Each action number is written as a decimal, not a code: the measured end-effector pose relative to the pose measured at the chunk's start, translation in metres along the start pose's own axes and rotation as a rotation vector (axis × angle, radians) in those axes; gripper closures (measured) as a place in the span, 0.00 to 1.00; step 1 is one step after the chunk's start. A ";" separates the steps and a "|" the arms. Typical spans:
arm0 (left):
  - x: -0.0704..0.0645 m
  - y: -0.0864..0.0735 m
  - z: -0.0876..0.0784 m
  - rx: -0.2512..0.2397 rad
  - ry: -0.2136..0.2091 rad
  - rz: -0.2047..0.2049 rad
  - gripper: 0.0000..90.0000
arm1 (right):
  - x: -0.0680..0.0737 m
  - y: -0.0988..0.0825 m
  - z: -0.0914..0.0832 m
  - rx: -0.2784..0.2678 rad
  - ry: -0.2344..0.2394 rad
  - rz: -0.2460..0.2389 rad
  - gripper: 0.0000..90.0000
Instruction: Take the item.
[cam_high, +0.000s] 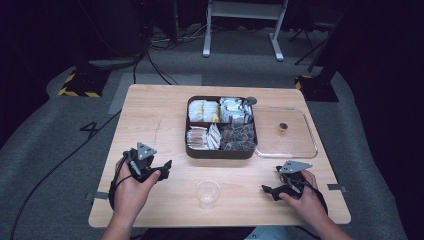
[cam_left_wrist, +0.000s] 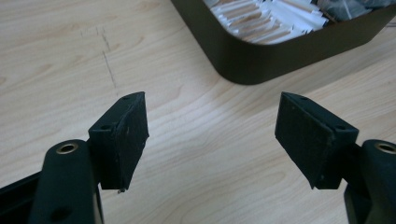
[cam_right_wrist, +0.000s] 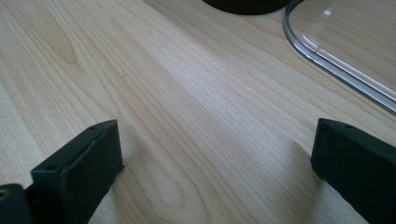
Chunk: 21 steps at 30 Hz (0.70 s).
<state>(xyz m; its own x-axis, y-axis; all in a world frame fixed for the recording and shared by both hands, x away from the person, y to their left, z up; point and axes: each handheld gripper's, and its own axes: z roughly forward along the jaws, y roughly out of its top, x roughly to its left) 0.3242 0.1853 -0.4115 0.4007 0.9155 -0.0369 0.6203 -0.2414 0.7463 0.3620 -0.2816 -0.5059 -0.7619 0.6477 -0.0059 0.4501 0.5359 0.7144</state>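
Note:
A dark brown tray (cam_high: 220, 153) with four compartments of wrapped packets stands at the middle of the wooden table (cam_high: 155, 115). A clear plastic cup (cam_high: 207, 193) stands upright near the front edge, between my two hands. My left gripper (cam_high: 166, 167) is held above the table left of the cup. Its jaws point toward the tray and it is open with nothing between them (cam_left_wrist: 212, 135). The tray's wall (cam_left_wrist: 261, 56) lies just ahead of it. My right gripper (cam_high: 266, 190) rests low at the front right, open and empty (cam_right_wrist: 217, 154), with bare wood in front.
A clear lid (cam_high: 300, 140) with a small brown knob (cam_high: 283, 126) lies flat to the right of the tray; its rim (cam_right_wrist: 327, 60) is near my right gripper. White paper sticks (cam_left_wrist: 266, 18) fill the tray's near-left compartment. Cables cross the floor behind the table.

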 end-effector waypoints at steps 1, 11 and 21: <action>-0.001 0.004 0.000 -0.001 -0.002 0.007 0.29 | 0.000 0.000 0.000 0.000 0.000 0.000 0.02; -0.011 0.039 0.010 -0.020 -0.054 0.036 0.33 | 0.001 0.000 0.000 0.000 0.001 0.003 0.02; -0.015 0.075 0.029 -0.049 -0.078 0.059 0.39 | 0.001 0.000 0.000 0.000 0.003 0.002 0.02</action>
<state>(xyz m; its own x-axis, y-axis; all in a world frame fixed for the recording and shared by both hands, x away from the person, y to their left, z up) 0.3843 0.1445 -0.3746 0.4879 0.8719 -0.0418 0.5608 -0.2763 0.7805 0.3608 -0.2809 -0.5060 -0.7625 0.6470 -0.0025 0.4512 0.5345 0.7146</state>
